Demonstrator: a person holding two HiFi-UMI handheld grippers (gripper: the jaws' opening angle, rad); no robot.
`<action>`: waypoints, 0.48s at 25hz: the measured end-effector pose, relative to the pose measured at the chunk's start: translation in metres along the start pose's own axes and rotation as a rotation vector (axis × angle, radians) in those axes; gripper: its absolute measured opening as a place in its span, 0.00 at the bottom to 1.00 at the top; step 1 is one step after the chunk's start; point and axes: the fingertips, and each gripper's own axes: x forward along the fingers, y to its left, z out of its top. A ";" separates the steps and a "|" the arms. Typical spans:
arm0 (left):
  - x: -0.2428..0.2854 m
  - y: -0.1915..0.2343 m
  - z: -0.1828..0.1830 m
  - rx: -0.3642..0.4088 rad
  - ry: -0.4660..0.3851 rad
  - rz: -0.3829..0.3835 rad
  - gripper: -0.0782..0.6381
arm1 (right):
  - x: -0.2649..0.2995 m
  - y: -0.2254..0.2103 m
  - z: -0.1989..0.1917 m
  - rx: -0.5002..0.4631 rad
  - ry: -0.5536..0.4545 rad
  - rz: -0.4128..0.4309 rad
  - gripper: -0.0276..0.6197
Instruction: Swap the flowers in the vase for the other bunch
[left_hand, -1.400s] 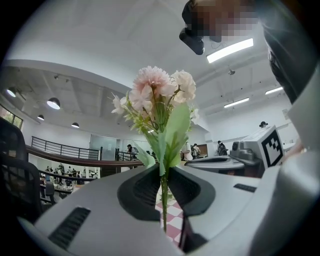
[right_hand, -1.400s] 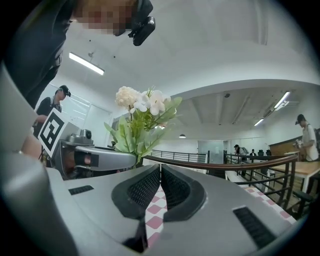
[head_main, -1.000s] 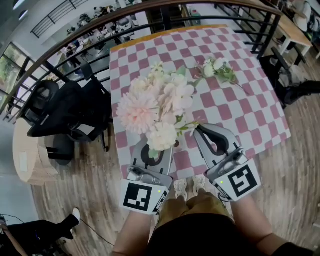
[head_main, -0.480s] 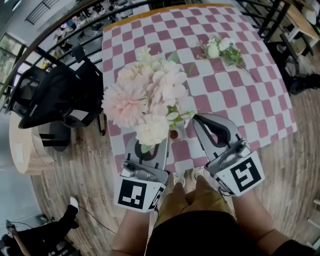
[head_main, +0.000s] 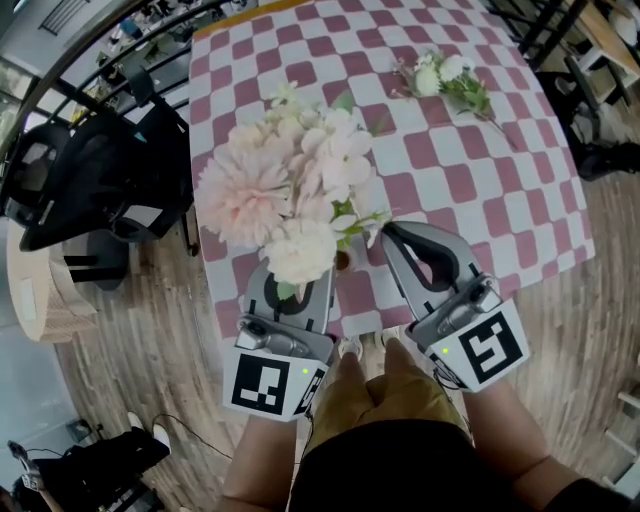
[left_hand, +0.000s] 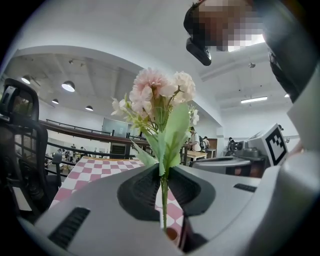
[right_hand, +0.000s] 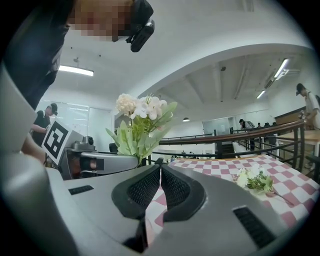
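A bunch of pale pink and cream flowers (head_main: 290, 190) stands upright over the near edge of the pink-and-white checked table (head_main: 500, 200). My left gripper (head_main: 297, 275) is shut on its green stem (left_hand: 163, 200), and the blooms hide its fingertips in the head view. My right gripper (head_main: 384, 233) is just to the right of the bunch, shut with nothing between its pads (right_hand: 160, 167). A small brown round thing (head_main: 345, 262) shows under the blooms between the two grippers; I cannot tell what it is. A second bunch, white with green leaves (head_main: 448, 80), lies flat on the far right of the table.
A black office chair (head_main: 85, 185) stands close to the table's left side. A dark curved railing (head_main: 90, 60) runs behind the table, and a round wooden piece (head_main: 40, 290) stands on the plank floor at left. The person's legs and shoes (head_main: 350, 350) are below the grippers.
Both grippers have sunk together toward the table's near edge, the left still carrying the pink bunch. The white bunch has not moved on the table.
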 end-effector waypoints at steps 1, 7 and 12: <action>0.001 0.000 -0.003 -0.004 0.003 0.002 0.18 | 0.000 -0.001 -0.003 0.004 0.004 -0.005 0.09; 0.009 0.001 -0.021 -0.023 0.031 -0.001 0.18 | 0.005 -0.006 -0.017 0.023 0.036 -0.013 0.09; 0.014 0.002 -0.038 -0.038 0.053 0.012 0.18 | 0.008 -0.011 -0.030 0.035 0.048 -0.007 0.09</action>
